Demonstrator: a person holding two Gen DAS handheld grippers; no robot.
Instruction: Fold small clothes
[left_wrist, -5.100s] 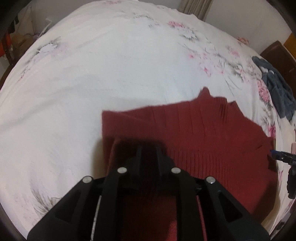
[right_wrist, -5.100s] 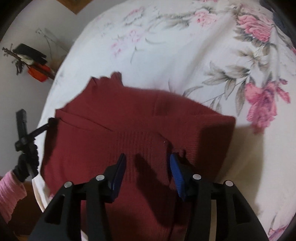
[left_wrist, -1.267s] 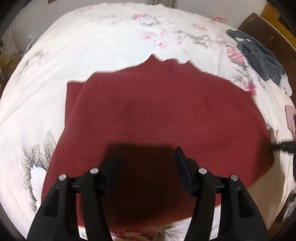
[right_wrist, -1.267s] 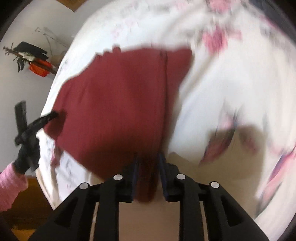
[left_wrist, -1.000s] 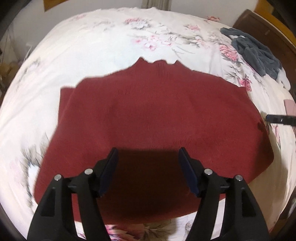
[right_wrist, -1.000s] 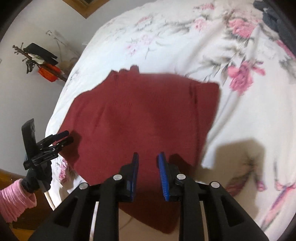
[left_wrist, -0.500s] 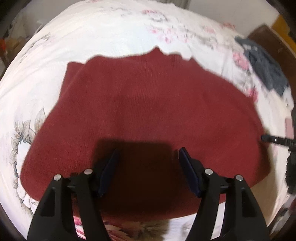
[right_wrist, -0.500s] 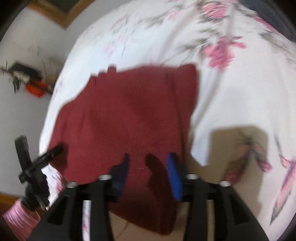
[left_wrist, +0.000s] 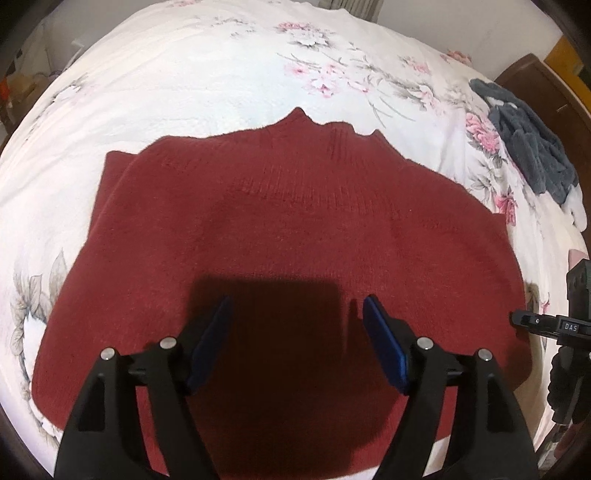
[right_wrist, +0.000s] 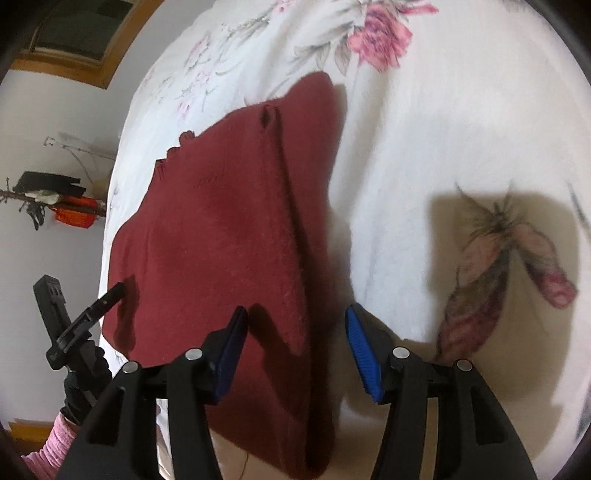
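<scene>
A dark red knit sweater (left_wrist: 288, 229) lies flat on the floral bed sheet (left_wrist: 184, 85), neckline at the far side. My left gripper (left_wrist: 297, 310) hovers open over its near half, nothing between the blue pads. In the right wrist view the same sweater (right_wrist: 221, 229) shows a folded layer along its right edge, and my right gripper (right_wrist: 295, 325) stands open just above that near right corner, holding nothing. The right gripper's tip (left_wrist: 535, 323) pokes in at the sweater's right edge in the left wrist view; the left gripper's tip (right_wrist: 96, 306) shows by the sweater's left edge.
A dark grey garment (left_wrist: 528, 147) is heaped at the far right of the bed by a brown wooden headboard (left_wrist: 535, 88). A pink sleeve and black glove (right_wrist: 74, 406) hold the left gripper. An orange basket (right_wrist: 74, 214) hangs on the wall at left.
The right gripper has let go of the sweater's edge, opened wide and come down close to its right corner. The left gripper stays open over the sweater, a little nearer.
</scene>
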